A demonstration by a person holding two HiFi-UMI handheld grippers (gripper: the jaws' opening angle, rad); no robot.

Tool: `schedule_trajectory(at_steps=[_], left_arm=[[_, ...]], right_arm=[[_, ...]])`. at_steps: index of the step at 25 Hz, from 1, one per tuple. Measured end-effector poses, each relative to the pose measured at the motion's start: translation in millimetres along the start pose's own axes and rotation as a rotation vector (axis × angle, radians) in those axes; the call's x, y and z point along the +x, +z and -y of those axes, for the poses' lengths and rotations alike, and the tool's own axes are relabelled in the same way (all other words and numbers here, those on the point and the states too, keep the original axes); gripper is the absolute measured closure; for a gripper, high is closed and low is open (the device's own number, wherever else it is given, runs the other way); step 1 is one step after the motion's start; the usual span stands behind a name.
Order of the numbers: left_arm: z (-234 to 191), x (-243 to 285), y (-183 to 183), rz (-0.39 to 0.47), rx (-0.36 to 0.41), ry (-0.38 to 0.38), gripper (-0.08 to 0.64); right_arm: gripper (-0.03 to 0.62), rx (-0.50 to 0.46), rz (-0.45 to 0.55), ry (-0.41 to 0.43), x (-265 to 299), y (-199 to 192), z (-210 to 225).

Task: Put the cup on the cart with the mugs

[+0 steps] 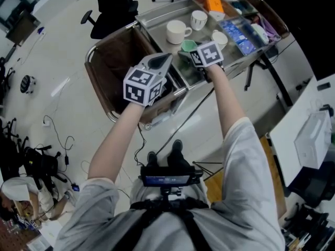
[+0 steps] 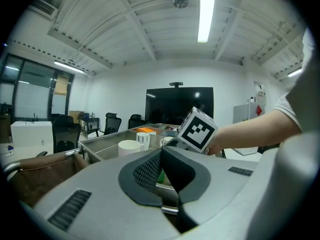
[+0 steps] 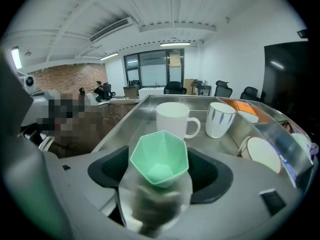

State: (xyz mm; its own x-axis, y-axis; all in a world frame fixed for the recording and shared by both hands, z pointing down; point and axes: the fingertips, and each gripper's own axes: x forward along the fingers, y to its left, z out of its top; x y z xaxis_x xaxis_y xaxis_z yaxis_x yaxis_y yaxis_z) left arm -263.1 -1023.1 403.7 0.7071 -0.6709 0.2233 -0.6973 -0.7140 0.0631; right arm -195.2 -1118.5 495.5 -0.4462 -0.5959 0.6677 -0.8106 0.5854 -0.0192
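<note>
- The right hand-held gripper (image 3: pixel 159 176) stands open around the green cup (image 3: pixel 160 156). The left hand-held gripper (image 2: pixel 161 169) is closed and empty.
- The cup seems to rest on the cart (image 3: pixel 125 124), near the white mug (image 3: pixel 172 118).
- It is likely light, stiff, slick plastic, so grip its faceted sides.

Looking steeply down, I have the steel cart (image 1: pixel 152 15) at twelve o'clock. In its tray stand a large white mug (image 1: pixel 177 32), a striped mug (image 1: pixel 198 20) at its two o'clock and a third mug (image 1: pixel 220 37) at its three o'clock. My right gripper (image 1: pixel 192 52) reaches over the tray's near rim, the green cup (image 1: pixel 188 45) at its fingers. My left gripper (image 1: pixel 159 61) hovers at its nine o'clock, by the cart's brown bag (image 1: pixel 112 61).
</note>
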Motion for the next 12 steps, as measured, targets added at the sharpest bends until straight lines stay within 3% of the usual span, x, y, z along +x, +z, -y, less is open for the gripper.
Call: schedule_trajectory(at_steps=[5, 12], left_arm=[[-1, 0, 3, 0.001, -0.001, -0.004, 0.557], [3, -9, 6, 0.008, 0.012, -0.016, 0.557]], right_arm=[[0.189, -0.003, 0.014, -0.029, -2, 2, 4], [0.189, -0.016, 0.054, -0.08, -20, 13, 5]])
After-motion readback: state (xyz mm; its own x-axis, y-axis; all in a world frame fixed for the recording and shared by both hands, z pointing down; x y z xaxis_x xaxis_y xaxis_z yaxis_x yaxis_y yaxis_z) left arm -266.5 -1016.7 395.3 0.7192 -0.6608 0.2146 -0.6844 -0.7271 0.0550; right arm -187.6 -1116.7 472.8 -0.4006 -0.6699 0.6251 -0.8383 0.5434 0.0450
